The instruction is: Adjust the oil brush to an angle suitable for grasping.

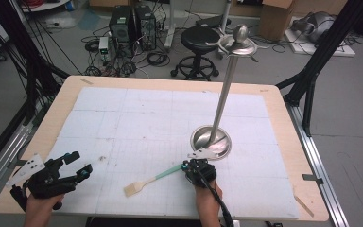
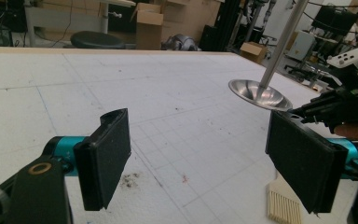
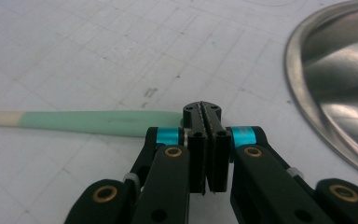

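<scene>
The right gripper sat low over the white gridded mat, its jaws pressed together. In the right gripper view the jaw tips met at the green handle end of a brush, which ran off to that gripper's left; whether the tips actually pinched the handle or only touched its end could not be told. From the high view the brush lay flat on the mat, green handle toward the right gripper and pale bristle head pointing away toward the left gripper.

Just beyond the right gripper, and to its right in its own view, stood the round steel base of a tall metal stand. The dish-shaped base rested on the mat, with a slim pole rising to a knob and hooks at the top. It stood close ahead of the gripper's nose, apart from the brush.

The left gripper was held well off to the side near the table's corner, its jaws wide apart with nothing between them. In the left gripper view the bristle head showed by its right jaw, farther out, and the stand's base farther ahead.

The mat covered most of a light wooden table. Beyond the table were a black stool, computer towers, loose cables and cardboard boxes on a grey floor.
</scene>
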